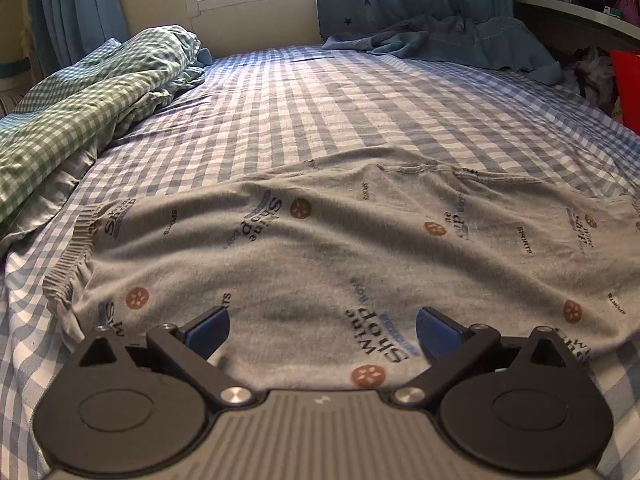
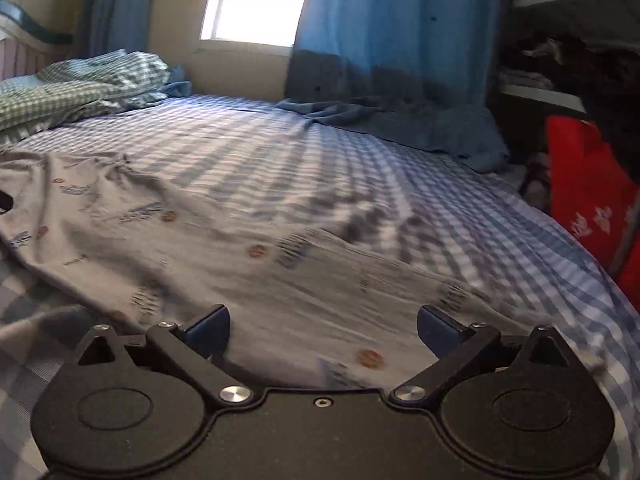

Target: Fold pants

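Pants (image 1: 340, 248) lie spread on the bed (image 1: 360, 112), near edge. Left gripper (image 1: 322, 334) and right gripper (image 2: 323, 330) jaws wide, empty. Risk: pinching only the top layer, or sheet, skews the fold.

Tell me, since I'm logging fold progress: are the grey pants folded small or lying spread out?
Spread out. The grey pants lie long and flat across the checked sheet, elastic waistband exposed at one end; no compact folded stack shows.

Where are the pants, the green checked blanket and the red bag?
pants (image 1: 340, 248), left wrist view, middle of the grey printed fabric.
green checked blanket (image 1: 84, 100), left wrist view, top of the crumpled heap.
red bag (image 2: 588, 184), right wrist view, its front face.
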Demonstrator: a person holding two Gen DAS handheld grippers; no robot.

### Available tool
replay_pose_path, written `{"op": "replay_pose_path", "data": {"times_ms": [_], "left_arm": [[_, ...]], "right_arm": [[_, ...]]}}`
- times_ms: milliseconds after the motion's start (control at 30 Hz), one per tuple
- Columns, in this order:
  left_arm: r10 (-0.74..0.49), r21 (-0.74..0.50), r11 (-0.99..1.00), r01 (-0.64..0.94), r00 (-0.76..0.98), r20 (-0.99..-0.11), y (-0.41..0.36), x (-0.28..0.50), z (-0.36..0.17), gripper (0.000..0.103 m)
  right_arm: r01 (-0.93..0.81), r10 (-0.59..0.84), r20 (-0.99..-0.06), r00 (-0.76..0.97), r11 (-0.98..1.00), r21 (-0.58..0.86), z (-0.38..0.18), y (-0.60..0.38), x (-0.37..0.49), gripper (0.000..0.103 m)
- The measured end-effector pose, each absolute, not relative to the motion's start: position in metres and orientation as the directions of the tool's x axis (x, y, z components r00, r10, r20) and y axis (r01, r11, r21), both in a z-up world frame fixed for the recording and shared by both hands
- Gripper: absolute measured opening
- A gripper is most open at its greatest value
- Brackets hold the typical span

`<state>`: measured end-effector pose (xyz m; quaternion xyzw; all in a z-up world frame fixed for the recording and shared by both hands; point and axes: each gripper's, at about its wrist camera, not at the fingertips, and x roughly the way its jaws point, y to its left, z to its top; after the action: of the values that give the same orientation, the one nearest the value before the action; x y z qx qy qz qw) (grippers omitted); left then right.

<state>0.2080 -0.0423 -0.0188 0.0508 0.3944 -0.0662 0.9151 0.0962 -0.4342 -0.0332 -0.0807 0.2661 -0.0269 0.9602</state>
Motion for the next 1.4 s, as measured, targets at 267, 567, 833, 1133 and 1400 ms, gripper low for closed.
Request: {"op": "replay_pose_path", "data": {"times_ms": [267, 567, 833, 1133, 1400], "left_arm": [[-0.229, 0.090, 0.920, 0.382, 0.708, -0.668, -0.178, 0.208, 0.015, 0.102], [-0.532, 0.016, 0.729, 0.684, 0.581, -0.616, -0.365, 0.224, 0.025, 0.102], [-0.620, 0.049, 0.540, 0.840, 0.437, -0.651, -0.495, 0.240, 0.021, 0.102], [-0.559, 0.103, 0.479, 0.872, 0.393, -0.730, -0.555, 0.242, -0.018, 0.102], [-0.578, 0.086, 0.486, 0.870, 0.394, -0.715, -0.551, 0.237, -0.017, 0.102]], "right_arm": [[0.288, -0.287, -0.455, 0.843, 0.955, -0.069, -0.045, -0.556, 0.045, 0.100], [0.285, -0.181, -0.411, 0.893, 0.936, 0.208, -0.042, -0.625, 0.027, 0.090], [0.338, -0.232, -0.438, 0.869, 0.923, 0.183, -0.041, -0.630, 0.032, 0.077], [0.368, -0.276, -0.418, 0.865, 0.916, 0.157, -0.054, -0.640, 0.040, 0.079], [0.384, -0.287, -0.391, 0.874, 0.903, 0.195, -0.047, -0.637, 0.018, 0.096]]}}
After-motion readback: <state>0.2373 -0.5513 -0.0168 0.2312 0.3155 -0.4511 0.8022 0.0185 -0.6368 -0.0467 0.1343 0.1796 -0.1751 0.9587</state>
